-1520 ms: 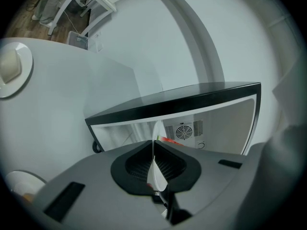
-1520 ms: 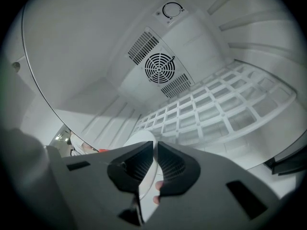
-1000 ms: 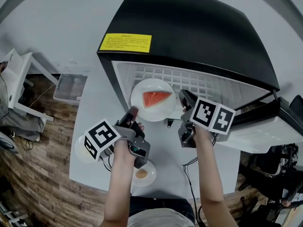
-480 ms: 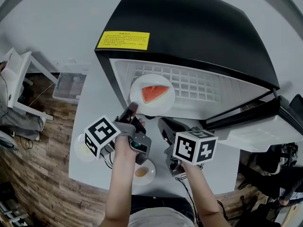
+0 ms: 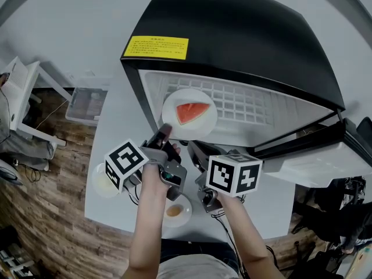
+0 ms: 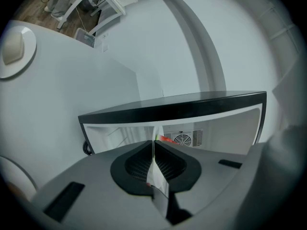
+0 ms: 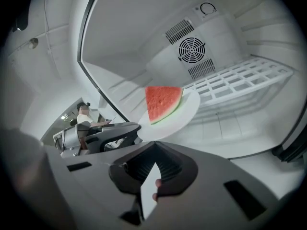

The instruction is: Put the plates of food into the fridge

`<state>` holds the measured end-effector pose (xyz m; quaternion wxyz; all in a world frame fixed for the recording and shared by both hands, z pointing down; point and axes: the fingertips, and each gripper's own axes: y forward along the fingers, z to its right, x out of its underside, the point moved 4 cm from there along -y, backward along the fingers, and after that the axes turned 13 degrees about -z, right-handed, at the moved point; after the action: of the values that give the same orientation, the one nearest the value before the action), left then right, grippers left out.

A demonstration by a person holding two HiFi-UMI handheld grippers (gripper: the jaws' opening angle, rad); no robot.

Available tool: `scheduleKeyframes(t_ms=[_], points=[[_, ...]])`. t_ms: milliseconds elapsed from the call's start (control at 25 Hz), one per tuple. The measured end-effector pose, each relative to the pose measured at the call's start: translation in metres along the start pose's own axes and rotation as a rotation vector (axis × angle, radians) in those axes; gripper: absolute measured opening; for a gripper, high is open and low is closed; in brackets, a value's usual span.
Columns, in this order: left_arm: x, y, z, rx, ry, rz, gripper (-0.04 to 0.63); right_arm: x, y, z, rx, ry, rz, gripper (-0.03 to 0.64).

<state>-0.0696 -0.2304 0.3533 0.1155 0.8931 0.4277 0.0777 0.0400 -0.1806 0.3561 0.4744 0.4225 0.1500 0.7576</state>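
Observation:
A white plate (image 5: 204, 127) carrying a watermelon slice (image 5: 192, 112) hangs at the mouth of the open black fridge (image 5: 232, 39), over its white wire shelf (image 5: 250, 106). My left gripper (image 5: 164, 133) is shut on the plate's near rim; in the left gripper view the plate (image 6: 154, 164) shows edge-on between the jaws. My right gripper (image 5: 195, 150) sits just below and right of the plate, apart from it, with its jaws together and nothing in them. The right gripper view looks up at the plate (image 7: 187, 114), the watermelon slice (image 7: 163, 102) and the left gripper (image 7: 115, 135).
Two more plates of food stand on the white table (image 5: 116, 127): one (image 5: 176, 213) near the person's body, one (image 5: 102, 182) at the left under the left gripper's cube. The fridge door (image 5: 325, 150) stands open at the right. A clear box (image 5: 87, 104) sits on the floor.
My right gripper left the plate's right rim and drew back down and to the left. The left gripper carried the plate slightly farther into the fridge opening.

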Motion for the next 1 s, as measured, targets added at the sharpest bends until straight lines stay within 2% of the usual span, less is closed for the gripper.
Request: scheduleKeyframes(t_ms=[200, 720, 1000], points=[[0.000, -0.003, 0.003, 0.033, 0.010, -0.023, 0.021, -0.012, 0.005, 0.005, -0.012, 0.039, 0.024, 0.014], [0.022, -0.016, -0.002, 0.010, 0.095, -0.071, 0.021, -0.057, 0.020, 0.025, 0.034, 0.042, 0.077, 0.014], [0.023, -0.023, -0.001, -0.010, 0.166, -0.056, 0.021, -0.052, 0.006, 0.018, 0.016, 0.022, 0.140, 0.014]])
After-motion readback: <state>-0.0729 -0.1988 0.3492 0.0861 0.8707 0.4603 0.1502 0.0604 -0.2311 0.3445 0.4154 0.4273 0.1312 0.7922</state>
